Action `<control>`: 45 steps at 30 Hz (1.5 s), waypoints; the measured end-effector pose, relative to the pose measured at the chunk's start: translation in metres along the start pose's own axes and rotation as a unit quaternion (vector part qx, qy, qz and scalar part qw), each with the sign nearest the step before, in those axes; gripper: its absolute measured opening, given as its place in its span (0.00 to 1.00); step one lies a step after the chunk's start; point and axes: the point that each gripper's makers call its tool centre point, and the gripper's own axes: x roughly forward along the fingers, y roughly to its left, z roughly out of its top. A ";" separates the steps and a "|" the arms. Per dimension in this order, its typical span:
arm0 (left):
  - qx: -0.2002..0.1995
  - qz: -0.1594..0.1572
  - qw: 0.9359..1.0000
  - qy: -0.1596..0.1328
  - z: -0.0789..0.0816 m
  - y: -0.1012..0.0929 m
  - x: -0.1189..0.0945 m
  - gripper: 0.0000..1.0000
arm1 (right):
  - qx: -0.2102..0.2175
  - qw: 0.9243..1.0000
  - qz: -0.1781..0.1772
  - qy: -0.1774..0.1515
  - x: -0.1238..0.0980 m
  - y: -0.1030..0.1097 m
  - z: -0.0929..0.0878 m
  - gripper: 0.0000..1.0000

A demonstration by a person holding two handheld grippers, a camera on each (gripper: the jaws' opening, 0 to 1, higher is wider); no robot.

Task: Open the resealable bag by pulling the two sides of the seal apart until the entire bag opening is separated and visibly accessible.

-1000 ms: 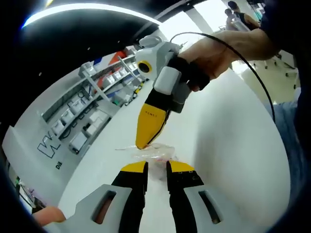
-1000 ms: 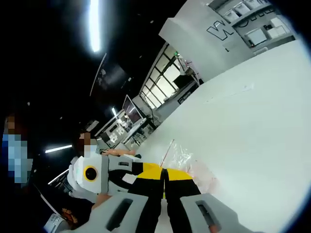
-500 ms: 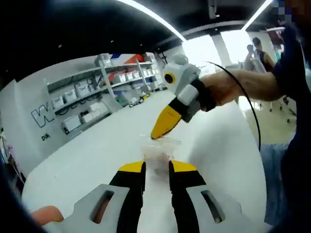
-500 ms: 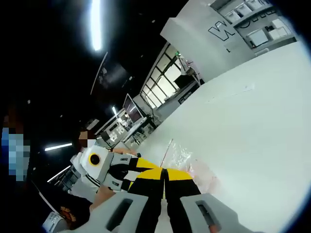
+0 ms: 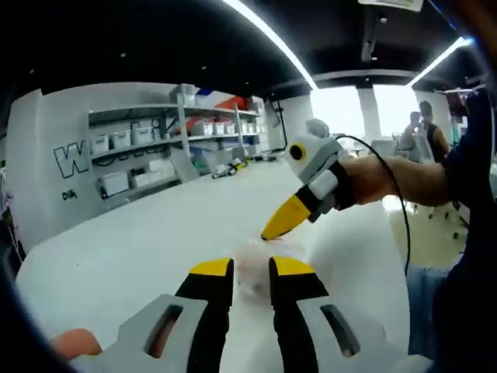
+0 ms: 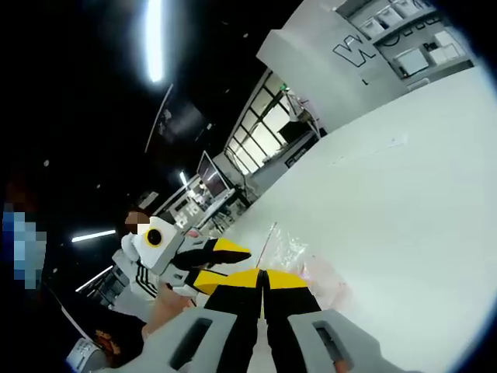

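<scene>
Left tongs point(image 5: 251, 270): own yellow-tipped black jaws rise from the bottom of the left gripper view, parallel, a narrow gap between the tips. In the right gripper view the left tongs point(image 6: 225, 264) enter from the left, jaws spread apart in a V.

Right tongs point(image 6: 264, 277): own jaws pressed together, no gap visible. In the left gripper view the right tongs point(image 5: 273, 231) come in from the right, angled down-left, yellow tip closed to a point; a hand point(image 5: 365, 180) grips the handle, forearm point(image 5: 423, 179) running off right.
</scene>
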 end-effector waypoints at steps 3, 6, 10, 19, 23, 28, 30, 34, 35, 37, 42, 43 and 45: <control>-0.023 -0.009 1.000 -0.009 0.005 -0.001 -0.001 0.22 | -0.003 1.000 0.000 0.001 0.001 0.000 0.000 0.00; -0.039 -0.015 0.999 -0.019 0.010 -0.002 -0.003 0.25 | -0.004 1.000 0.001 0.001 0.001 0.001 0.000 0.00; -0.067 -0.024 0.997 -0.026 0.014 -0.004 -0.005 0.27 | -0.008 1.000 0.000 0.001 0.002 0.003 -0.001 0.00; -0.169 -0.029 0.985 -0.021 0.010 -0.004 -0.004 0.32 | -0.016 1.000 0.001 -0.002 0.004 0.005 0.000 0.00; -0.220 -0.029 0.975 -0.016 0.005 0.000 -0.001 0.33 | -0.013 1.000 0.004 -0.005 0.006 0.005 -0.003 0.00; -0.277 -0.045 0.959 -0.029 0.006 0.001 -0.001 0.35 | -0.010 1.000 0.008 -0.009 0.006 0.007 -0.006 0.00; -0.290 -0.048 0.955 -0.030 0.006 0.000 -0.001 0.35 | -0.012 1.000 0.010 -0.010 0.006 0.009 -0.006 0.00; -0.320 -0.059 0.945 -0.029 0.003 -0.003 0.002 0.36 | -0.014 1.000 0.012 -0.012 0.006 0.011 -0.008 0.00; -0.331 -0.064 0.941 -0.028 0.002 -0.005 0.003 0.35 | -0.017 1.000 0.012 -0.012 0.007 0.011 -0.008 0.00; -0.341 -0.064 0.937 -0.026 -0.002 -0.005 0.006 0.33 | -0.018 1.000 0.014 -0.012 0.007 0.012 -0.009 0.00; -0.359 -0.062 0.931 -0.027 -0.004 -0.004 0.010 0.30 | -0.021 1.000 0.015 -0.009 0.008 0.011 -0.011 0.00; -0.363 -0.064 0.929 -0.026 -0.004 -0.005 0.011 0.30 | -0.022 1.000 0.016 -0.009 0.008 0.012 -0.011 0.00; -0.368 -0.068 0.927 -0.022 -0.006 -0.008 0.013 0.30 | -0.024 1.000 0.015 -0.008 0.009 0.011 -0.012 0.00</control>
